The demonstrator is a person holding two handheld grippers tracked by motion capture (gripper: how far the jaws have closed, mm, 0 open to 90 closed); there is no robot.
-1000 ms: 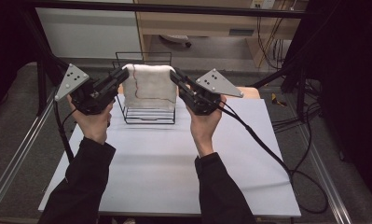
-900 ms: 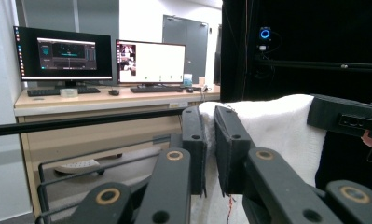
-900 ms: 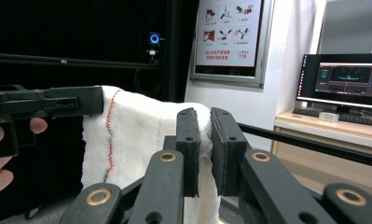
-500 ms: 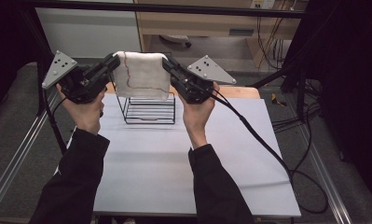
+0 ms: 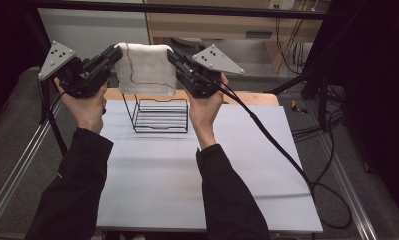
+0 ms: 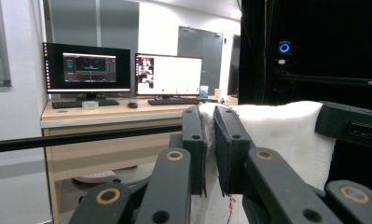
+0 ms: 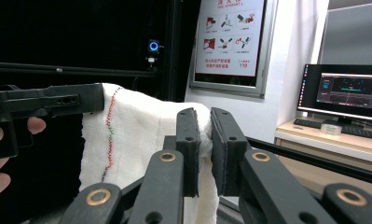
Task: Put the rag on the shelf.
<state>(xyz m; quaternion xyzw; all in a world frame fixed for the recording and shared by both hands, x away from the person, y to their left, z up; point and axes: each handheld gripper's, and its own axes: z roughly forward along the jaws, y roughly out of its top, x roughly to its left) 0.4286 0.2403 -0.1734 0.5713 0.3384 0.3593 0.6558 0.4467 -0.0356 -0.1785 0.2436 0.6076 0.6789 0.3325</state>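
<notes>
A white cloth [image 5: 146, 69] with a thin line of red stitching down it hangs stretched between the two grippers, held up in the air above the tabletop [image 5: 187, 165]. Its top edge runs nearly level from one pair of fingers to the other, and the rest drapes down below them.

The left gripper [image 5: 116, 51] has its fingers [image 6: 194, 140] clamped on the cloth's left upper corner; in the left gripper view the white fabric is pinched in the narrow slot between the two black pads and spreads away to the right of them. The right gripper [image 5: 172, 54] has its fingers [image 7: 188, 140] clamped on the opposite upper corner; in the right gripper view the cloth bunches between the pads and falls away to their left, where the coloured stitching shows.

Directly below the cloth's lower hem, beneath and between the two pairs of fingers, a black wire rack [image 5: 159, 115] stands on the white tabletop, apart from the cloth.

A black cable [image 5: 277, 145] trails from the right gripper across the tabletop's right side. Beyond the left gripper's fingers, two lit monitors [image 6: 123, 70] stand on a wooden desk.
</notes>
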